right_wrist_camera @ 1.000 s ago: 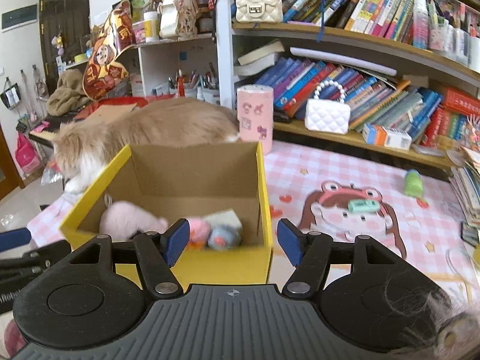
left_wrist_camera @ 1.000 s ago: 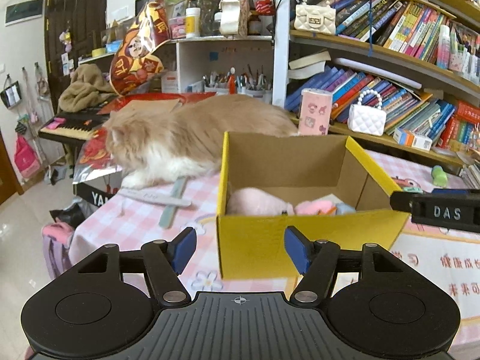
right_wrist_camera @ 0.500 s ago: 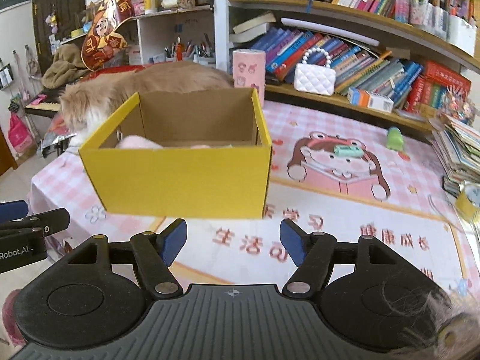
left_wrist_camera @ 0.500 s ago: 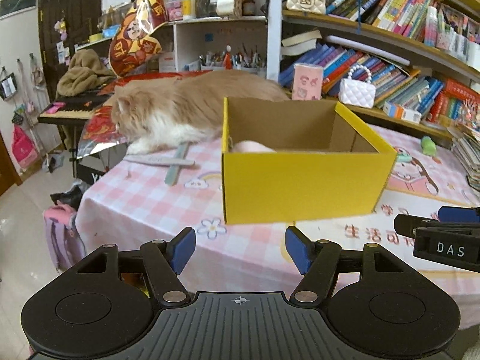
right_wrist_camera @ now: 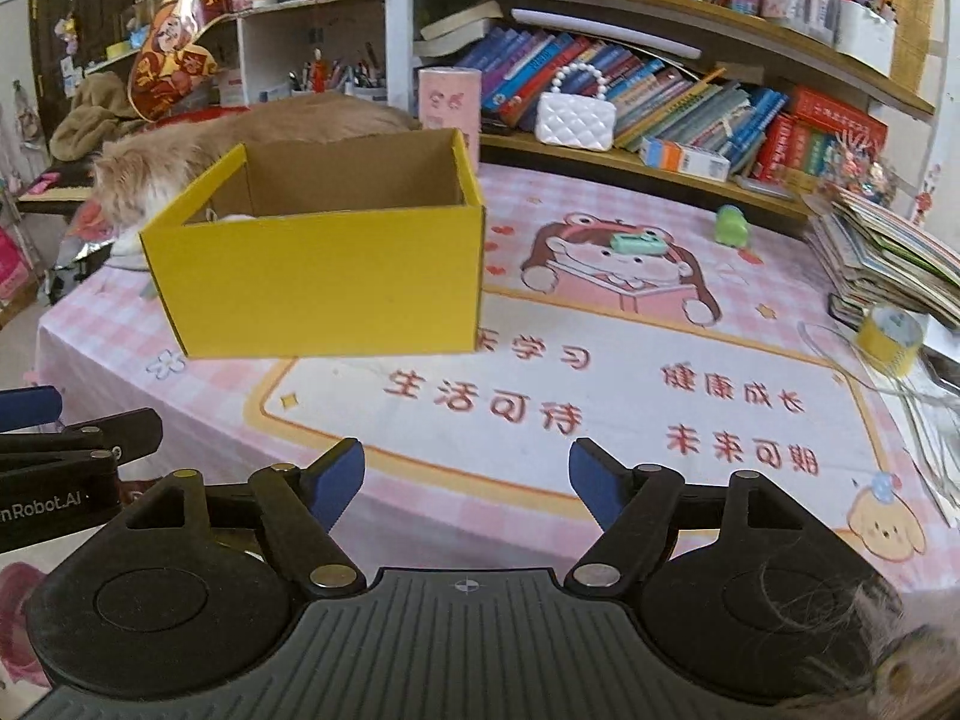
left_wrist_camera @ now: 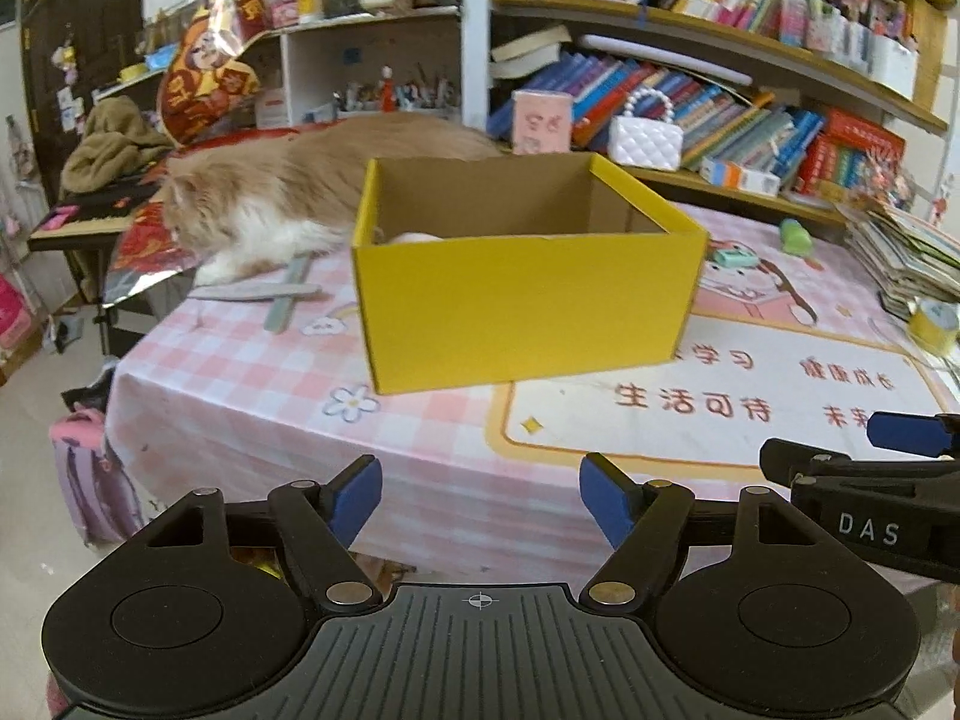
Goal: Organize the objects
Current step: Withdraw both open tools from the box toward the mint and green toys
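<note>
A yellow box (left_wrist_camera: 528, 306) stood open-topped on the pink checked table (left_wrist_camera: 420, 450), with a long-haired cat (left_wrist_camera: 282, 198) lying just behind it. Something pale, perhaps a soft toy, showed inside the box. The left tool (left_wrist_camera: 480, 495) and right tool (right_wrist_camera: 465, 483) hung at the table's near edge, well short of the box, their jaws opening with nothing between them.

The open yellow cardboard box (left_wrist_camera: 528, 306) looks matt outside, raw brown inside, on a smooth pink checked printed tablecloth (right_wrist_camera: 600, 396). At its ten o'clock lies a fluffy ginger-and-white cat (left_wrist_camera: 258, 204) (long, soft fur). At two o'clock a glossy white quilted handbag (right_wrist_camera: 575, 117) has a pearly bead handle.
</note>
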`<act>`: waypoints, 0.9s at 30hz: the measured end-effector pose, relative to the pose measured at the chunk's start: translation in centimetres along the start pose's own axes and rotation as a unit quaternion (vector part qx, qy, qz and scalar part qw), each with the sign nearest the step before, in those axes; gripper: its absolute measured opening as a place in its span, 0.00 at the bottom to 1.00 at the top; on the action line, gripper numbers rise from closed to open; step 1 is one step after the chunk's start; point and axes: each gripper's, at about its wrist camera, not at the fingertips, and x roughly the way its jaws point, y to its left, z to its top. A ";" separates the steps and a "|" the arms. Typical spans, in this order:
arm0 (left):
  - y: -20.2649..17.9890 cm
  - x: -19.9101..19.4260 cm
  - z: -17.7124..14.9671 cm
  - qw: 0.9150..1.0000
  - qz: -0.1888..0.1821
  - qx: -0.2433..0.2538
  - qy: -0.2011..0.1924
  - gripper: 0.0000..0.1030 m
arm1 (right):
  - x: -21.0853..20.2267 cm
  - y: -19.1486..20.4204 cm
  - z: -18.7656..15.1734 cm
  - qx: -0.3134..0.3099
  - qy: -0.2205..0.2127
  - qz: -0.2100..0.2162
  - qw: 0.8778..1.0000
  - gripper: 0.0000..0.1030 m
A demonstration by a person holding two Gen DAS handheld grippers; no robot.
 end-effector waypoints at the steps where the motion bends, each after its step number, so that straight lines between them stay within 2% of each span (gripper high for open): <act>1: -0.2 0.1 0.0 1.000 -0.003 0.001 0.001 0.73 | -0.1 -0.1 -0.2 0.000 0.001 -0.004 1.000 0.73; 15: -4.1 1.4 0.7 0.998 -0.054 0.033 0.009 0.74 | -0.9 -3.9 -1.3 0.041 0.010 -0.067 0.997 0.74; 27: -10.0 4.1 2.5 0.992 -0.094 0.077 0.015 0.74 | 0.0 -9.8 -0.9 0.086 0.018 -0.111 0.990 0.74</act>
